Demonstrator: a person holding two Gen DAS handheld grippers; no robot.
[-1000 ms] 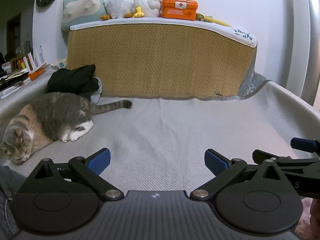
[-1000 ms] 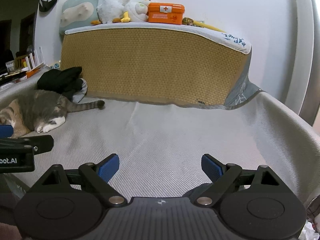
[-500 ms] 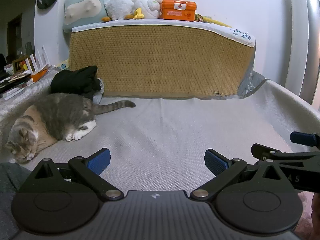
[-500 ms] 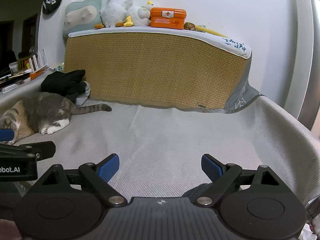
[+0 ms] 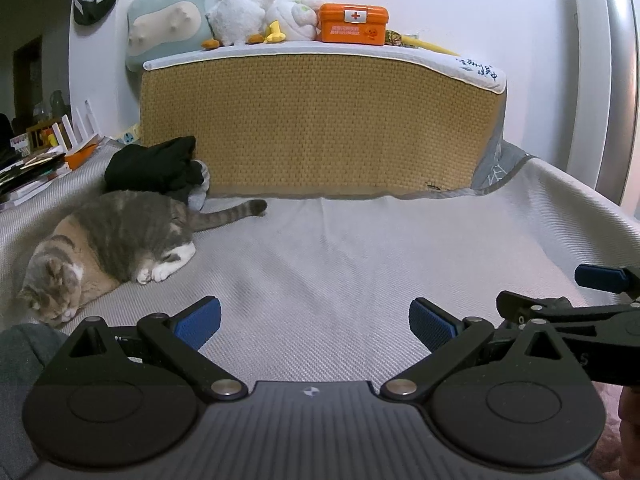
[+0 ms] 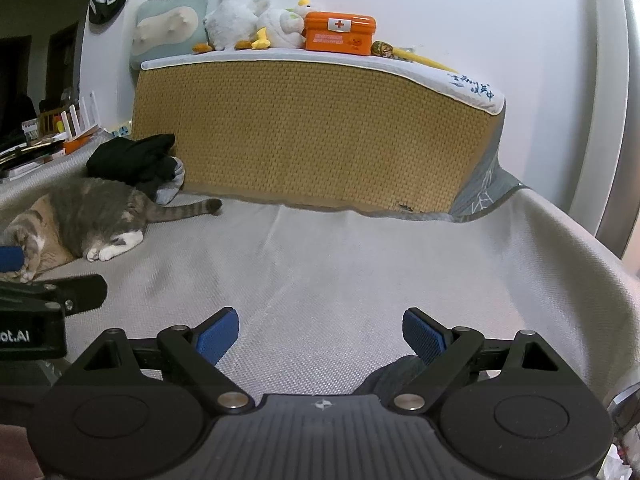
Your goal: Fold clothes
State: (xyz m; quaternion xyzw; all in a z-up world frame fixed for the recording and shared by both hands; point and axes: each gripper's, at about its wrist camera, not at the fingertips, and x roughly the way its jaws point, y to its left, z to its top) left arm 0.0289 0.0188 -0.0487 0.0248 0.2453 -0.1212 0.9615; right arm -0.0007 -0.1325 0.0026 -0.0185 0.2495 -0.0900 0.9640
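A heap of black clothes (image 5: 154, 168) (image 6: 134, 158) lies at the back left of the grey bed sheet (image 5: 360, 256) (image 6: 360, 264), against the woven mat. My left gripper (image 5: 315, 326) is open above bare sheet, with nothing between its blue pads. My right gripper (image 6: 319, 336) is open too and holds nothing. Grey fabric shows at the left wrist view's lower left edge (image 5: 20, 352) and just under my right gripper's right finger (image 6: 394, 372). Each gripper appears at the edge of the other's view.
A grey and tan cat (image 5: 116, 236) (image 6: 80, 220) sleeps on the sheet at the left, tail stretched right. A tall woven mattress (image 5: 320, 124) stands at the back with plush toys and an orange first-aid box (image 5: 354, 24) on top. Books and clutter (image 5: 36, 168) line the far left.
Both cameras have shifted slightly, so the cat and the clothes heap sit a little further right in view. Both grippers stay open and hold nothing.
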